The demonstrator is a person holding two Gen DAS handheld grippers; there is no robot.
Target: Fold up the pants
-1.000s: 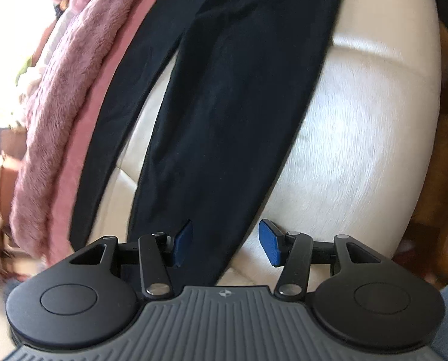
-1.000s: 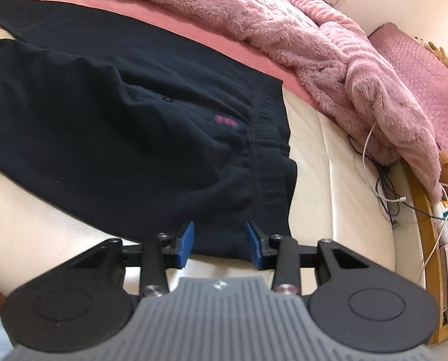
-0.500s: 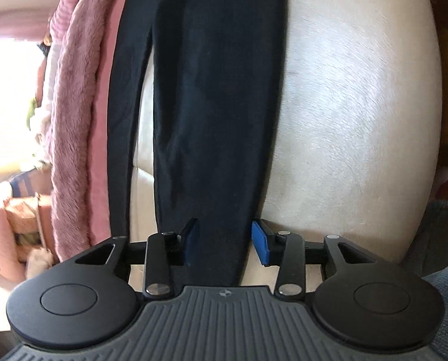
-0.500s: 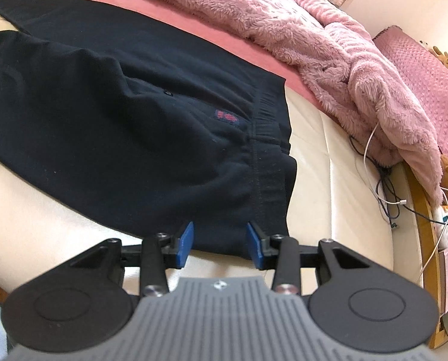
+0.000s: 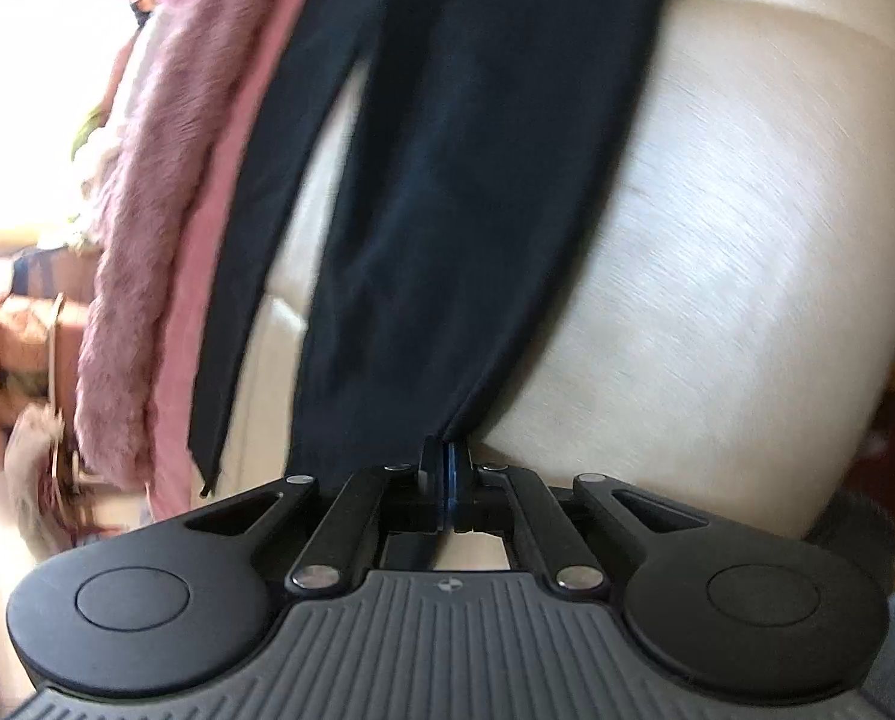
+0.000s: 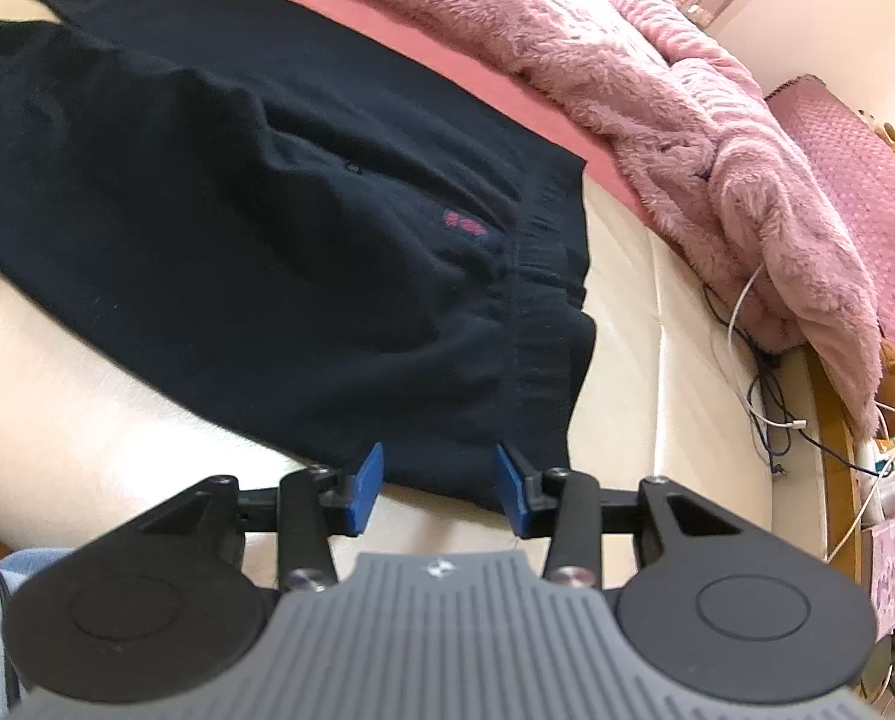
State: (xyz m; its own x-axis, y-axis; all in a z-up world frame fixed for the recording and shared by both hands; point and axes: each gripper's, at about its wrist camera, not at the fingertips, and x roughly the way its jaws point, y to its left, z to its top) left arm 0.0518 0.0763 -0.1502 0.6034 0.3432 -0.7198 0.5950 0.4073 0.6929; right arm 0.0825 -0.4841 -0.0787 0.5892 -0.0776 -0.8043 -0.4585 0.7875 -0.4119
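Presently my left claw (image 5: 447, 483) is clenched on the hem of the near leg of the black pants (image 5: 447, 180). My right claw (image 6: 438, 489) stands released, straddling the waistband (image 6: 543, 324) edge; it must close there before, I judge, both ends lift to fold.

Left claw (image 5: 446, 468) pinched closed, right claw (image 6: 438, 489) spread apart

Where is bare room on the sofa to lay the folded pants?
Bare cream cushion lies between the pants waistband and the cables, and more right of the pant leg. The pink blanket crowds the back.
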